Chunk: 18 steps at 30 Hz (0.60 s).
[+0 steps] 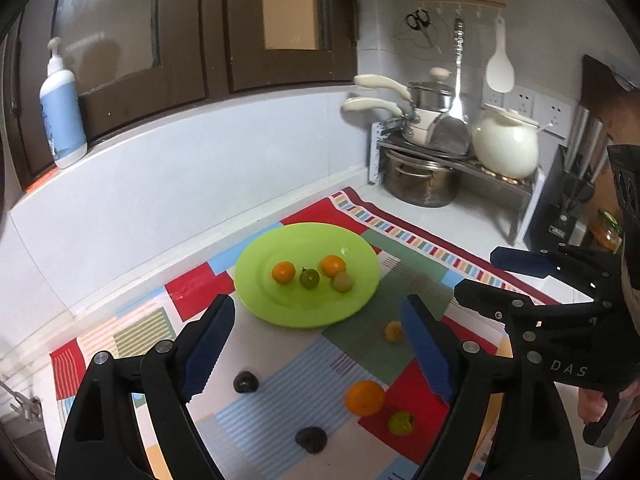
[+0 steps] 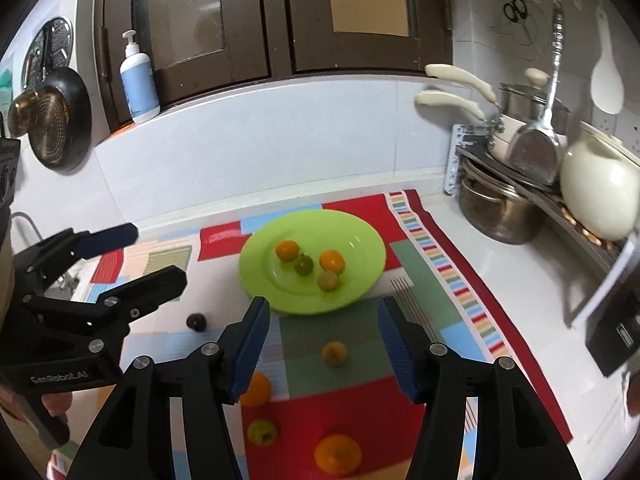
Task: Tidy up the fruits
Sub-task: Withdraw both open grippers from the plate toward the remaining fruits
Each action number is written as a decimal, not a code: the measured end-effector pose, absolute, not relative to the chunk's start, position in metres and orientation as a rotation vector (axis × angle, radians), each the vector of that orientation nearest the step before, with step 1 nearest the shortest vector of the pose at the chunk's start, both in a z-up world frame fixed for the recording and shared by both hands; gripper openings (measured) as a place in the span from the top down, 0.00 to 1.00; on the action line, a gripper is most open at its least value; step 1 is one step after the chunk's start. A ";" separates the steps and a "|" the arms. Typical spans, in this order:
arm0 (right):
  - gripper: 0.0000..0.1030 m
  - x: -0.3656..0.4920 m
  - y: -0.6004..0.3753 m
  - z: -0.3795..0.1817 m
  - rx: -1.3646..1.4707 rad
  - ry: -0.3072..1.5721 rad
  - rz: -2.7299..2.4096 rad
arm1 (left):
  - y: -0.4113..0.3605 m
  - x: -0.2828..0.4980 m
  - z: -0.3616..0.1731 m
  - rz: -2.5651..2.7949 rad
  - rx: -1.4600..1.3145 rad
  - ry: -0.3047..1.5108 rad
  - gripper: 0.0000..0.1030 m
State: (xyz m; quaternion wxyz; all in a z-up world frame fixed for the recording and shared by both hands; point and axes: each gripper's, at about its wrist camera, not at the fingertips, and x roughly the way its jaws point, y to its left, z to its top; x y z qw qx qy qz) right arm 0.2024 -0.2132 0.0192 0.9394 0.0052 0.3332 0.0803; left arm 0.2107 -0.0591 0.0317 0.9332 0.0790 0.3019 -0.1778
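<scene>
Between plate (image 1: 256,300) rim and claws (image 1: 316,344), bare mat (image 1: 360,332).

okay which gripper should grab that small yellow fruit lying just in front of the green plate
Right. The right gripper is open with the small yellow fruit almost centred between its fingers. In the left wrist view the fruit sits off beside the left gripper's right finger, partly hidden.

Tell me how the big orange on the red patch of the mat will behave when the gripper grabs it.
The big orange looks round, so it may roll if nudged off-centre. Its skin appears smooth; the ribbed blue pads should probably hold it. The open right gripper seems wide enough.
</scene>
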 end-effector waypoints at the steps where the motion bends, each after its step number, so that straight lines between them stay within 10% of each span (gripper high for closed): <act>1: 0.45 0.198 -0.214 0.019 0.010 0.681 0.160 | -0.060 0.206 0.031 -0.367 0.169 0.615 0.17; 18: 0.44 0.146 -0.215 -0.004 -0.020 0.719 0.144 | -0.067 0.160 -0.002 -0.445 0.188 0.649 0.16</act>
